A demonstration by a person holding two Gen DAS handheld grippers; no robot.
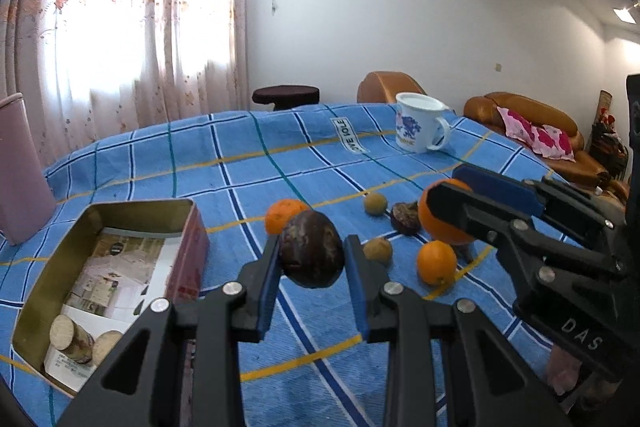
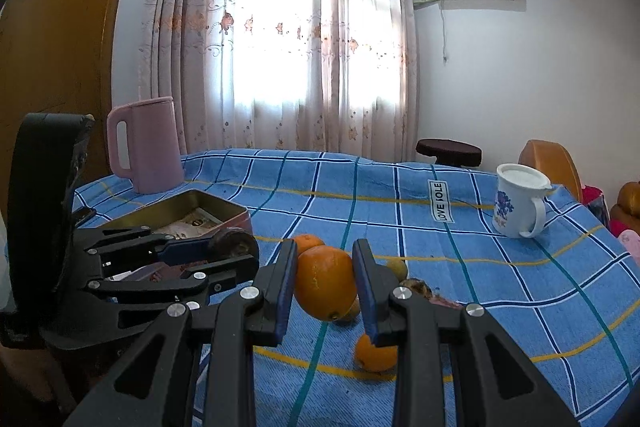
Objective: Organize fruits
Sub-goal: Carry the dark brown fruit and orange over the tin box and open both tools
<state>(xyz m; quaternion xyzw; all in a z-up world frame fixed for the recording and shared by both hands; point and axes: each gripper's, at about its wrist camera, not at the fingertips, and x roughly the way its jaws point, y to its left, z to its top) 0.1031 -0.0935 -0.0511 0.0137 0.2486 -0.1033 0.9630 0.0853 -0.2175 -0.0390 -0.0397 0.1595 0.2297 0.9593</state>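
My left gripper (image 1: pixel 312 259) is shut on a dark purple passion fruit (image 1: pixel 311 254) and holds it above the blue checked cloth, just right of the open tin box (image 1: pixel 188 243). My right gripper (image 2: pixel 325 281) is shut on a large orange (image 2: pixel 326 283), lifted over the fruit pile; it shows in the left wrist view (image 1: pixel 444 223) too. On the cloth lie two small oranges (image 1: pixel 436 262) (image 1: pixel 285 215), two small brown fruits (image 1: pixel 375 203) (image 1: pixel 378 250) and a halved passion fruit (image 1: pixel 405 218).
The tin box holds paper and a few round wooden pieces (image 1: pixel 64 333). A pink kettle (image 2: pixel 146 145) stands at the table's far left. A white mug with a blue print (image 1: pixel 420 123) stands at the far right. A stool (image 1: pixel 286 95) and sofa (image 1: pixel 536 131) are beyond the table.
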